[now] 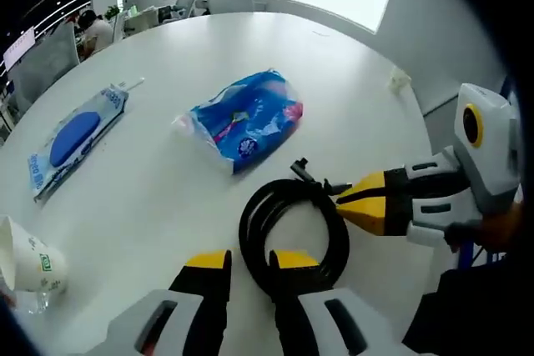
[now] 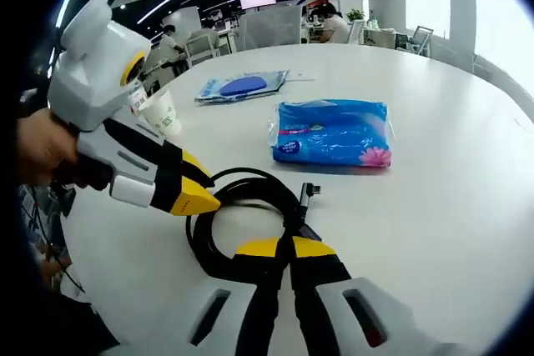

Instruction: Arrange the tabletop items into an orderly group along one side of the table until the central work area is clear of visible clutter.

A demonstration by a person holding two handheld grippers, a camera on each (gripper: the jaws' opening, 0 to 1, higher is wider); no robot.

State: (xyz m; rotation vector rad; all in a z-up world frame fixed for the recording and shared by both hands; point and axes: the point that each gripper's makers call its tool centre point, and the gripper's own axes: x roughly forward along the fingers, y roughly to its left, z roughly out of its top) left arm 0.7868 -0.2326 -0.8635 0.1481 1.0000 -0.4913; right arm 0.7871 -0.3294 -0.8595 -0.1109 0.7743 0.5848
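Note:
A coiled black cable (image 1: 292,231) lies at the near edge of the round white table (image 1: 250,39). My left gripper (image 1: 252,260) is shut on the coil's left arc. My right gripper (image 1: 340,198) comes in from the right and pinches the strand beside the plug. In the right gripper view my right gripper (image 2: 288,248) has its yellow tips almost together on the cable (image 2: 250,185). My left gripper (image 2: 213,198) bites the coil's left side. Beyond the coil lies a blue tissue pack (image 1: 246,122) (image 2: 334,132).
A flat blue wipes packet (image 1: 75,137) (image 2: 242,87) lies farther out, and a paper cup (image 1: 29,260) (image 2: 163,114) stands near the table edge. A small white object (image 1: 399,79) sits at the far rim. A hand (image 2: 37,147) holds the left gripper. Desks and people are behind.

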